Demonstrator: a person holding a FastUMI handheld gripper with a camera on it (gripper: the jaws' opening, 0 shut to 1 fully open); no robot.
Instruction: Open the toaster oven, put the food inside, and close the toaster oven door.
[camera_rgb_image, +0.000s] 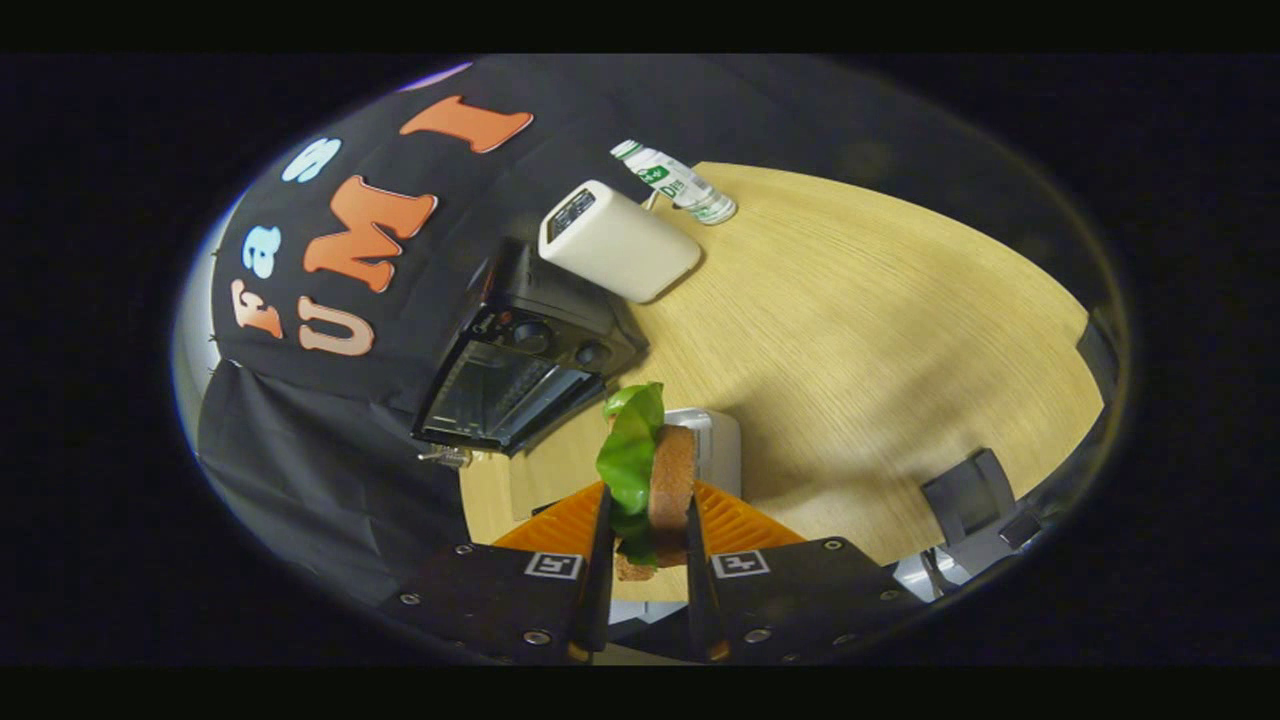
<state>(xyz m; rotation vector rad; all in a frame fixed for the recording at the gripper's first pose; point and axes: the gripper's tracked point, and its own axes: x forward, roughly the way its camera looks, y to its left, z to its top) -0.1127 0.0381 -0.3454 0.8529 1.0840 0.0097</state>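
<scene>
My gripper (648, 545) is clamped on the sandwich (655, 480), both fingers pressing its sides. It is a brown bread slice with a green lettuce leaf, standing on edge between them. The toaster oven (520, 365) lies ahead and to my left at the tabletop's (880, 330) edge against the booth wall. I judge its glass door has dropped open toward me, so the sandwich must travel forward-left.
</scene>
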